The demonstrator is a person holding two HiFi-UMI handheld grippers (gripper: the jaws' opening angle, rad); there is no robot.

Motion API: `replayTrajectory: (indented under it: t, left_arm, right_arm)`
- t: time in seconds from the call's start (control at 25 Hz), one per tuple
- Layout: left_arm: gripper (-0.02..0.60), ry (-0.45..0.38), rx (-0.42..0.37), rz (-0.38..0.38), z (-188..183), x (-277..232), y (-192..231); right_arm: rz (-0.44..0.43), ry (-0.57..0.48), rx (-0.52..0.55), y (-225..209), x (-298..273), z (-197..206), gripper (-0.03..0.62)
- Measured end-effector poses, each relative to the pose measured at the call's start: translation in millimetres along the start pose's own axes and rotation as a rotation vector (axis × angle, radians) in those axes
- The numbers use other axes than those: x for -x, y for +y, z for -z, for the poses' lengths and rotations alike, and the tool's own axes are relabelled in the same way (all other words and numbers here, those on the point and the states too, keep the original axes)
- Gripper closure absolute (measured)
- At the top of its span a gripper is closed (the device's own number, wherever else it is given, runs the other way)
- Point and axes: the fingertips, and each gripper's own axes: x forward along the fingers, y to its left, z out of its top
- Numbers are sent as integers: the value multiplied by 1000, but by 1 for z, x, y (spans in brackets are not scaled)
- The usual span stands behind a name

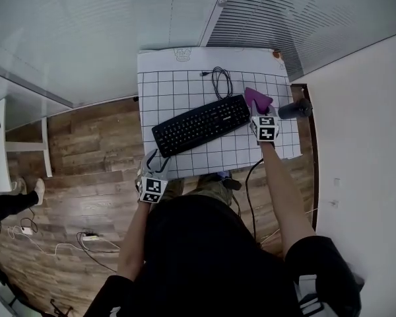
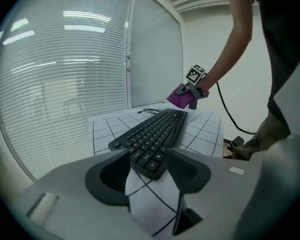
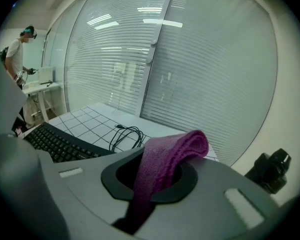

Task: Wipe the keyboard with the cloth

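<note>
One keyboard (image 1: 201,125) lies slantwise in the middle of the gridded mat (image 1: 178,88), its low end at the lower left of the head view and its high end at the right. The cloth (image 1: 258,100) is not on the keys yet: it hangs just off the keyboard's upper right end, a purple fold pinched in my right gripper (image 3: 152,176). In the right gripper view the jaws are pressed onto it, with the fold bulging out above them and a tail running down between them.

My left gripper (image 2: 149,176) sits at the keyboard's lower left corner, by the near edge of the mat. Its jaws are spread wide, and that corner shows in the gap between them. The pads do not look to be touching it, and nothing is held.

I judge this to be the approach, with no wiping begun. Next I need to bring the cloth down flat onto the right-hand keys and draw it along the rows. The left jaws could close on the corner, or press beside it, so the keyboard does not slide.

A coiled cable (image 1: 221,81) lies above the keyboard, and a black object (image 1: 295,108) sits at the mat's right edge near the cloth, so I should keep the stroke clear of both.
</note>
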Motion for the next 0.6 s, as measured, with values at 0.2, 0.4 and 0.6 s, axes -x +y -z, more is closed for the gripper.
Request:
replayTrajectory:
  t: [0.2, 0.4, 0.6]
  left_arm:
    - [376, 84, 20, -8, 26, -7, -9]
    - [376, 148, 27, -36, 37, -18, -10]
    - [374, 176, 18, -68, 38, -20, -8]
  right_arm:
    - [-27, 44, 41, 5, -19, 13, 548]
    - [-20, 73, 55, -3, -31, 24, 548]
    - [-37, 104, 60, -3, -48, 30, 548]
